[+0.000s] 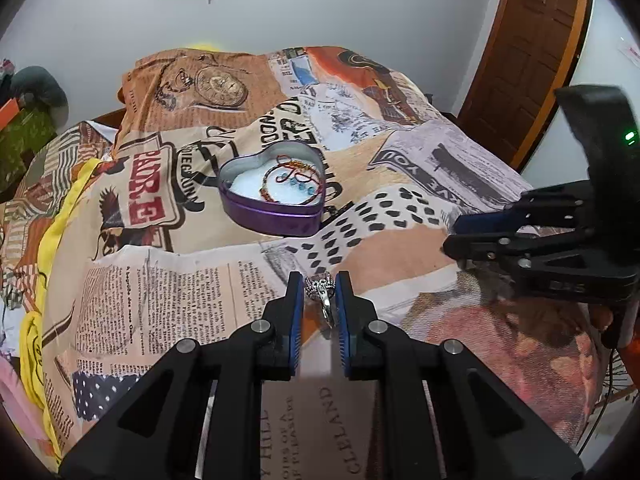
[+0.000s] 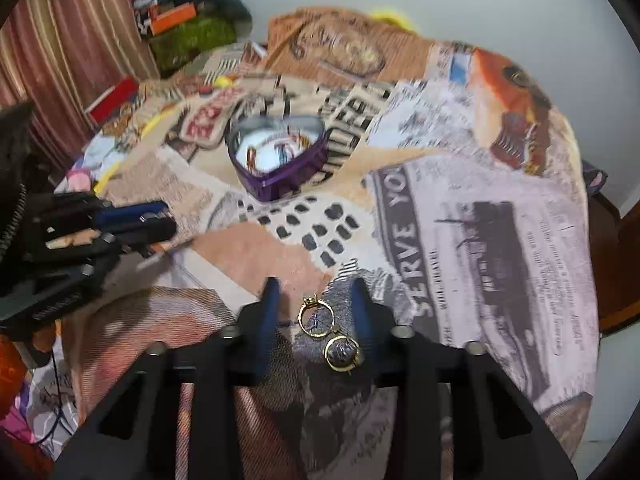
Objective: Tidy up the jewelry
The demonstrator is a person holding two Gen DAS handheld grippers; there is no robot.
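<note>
- Step in hand as I read it: moving loose rings off the bed (image 1: 168,280) into the purple heart tin (image 1: 276,200).
- My left gripper (image 1: 319,292) was clenched on a silver ring (image 1: 322,290), pinched between the blue pads (image 1: 294,312).
- That silver ring sat stone-end away from the camera, band trailing back toward me between the pads; long axis roughly along the fingers.
- My right gripper (image 2: 314,308) had its jaws released, straddling two gold rings (image 2: 328,332) that lay flat on the bedspread; neither pad appeared to touch them.
- The gold pair lay touching, strung on a diagonal: the near one by my right pad, the far one with its setting pointing away from me, nearer mid-gap.
- Tin was well ahead of both grippers, lid off, with beaded bracelets (image 1: 292,178) already inside on white lining.
- Next move, my guess: carry the silver ring forward over the tin and let go low, so it doesn't bounce out.
- For the right side: centre on one gold ring first; closing on both risked flicking one away.
- Right view was motion-blurred, so contact there is uncertain.
</note>
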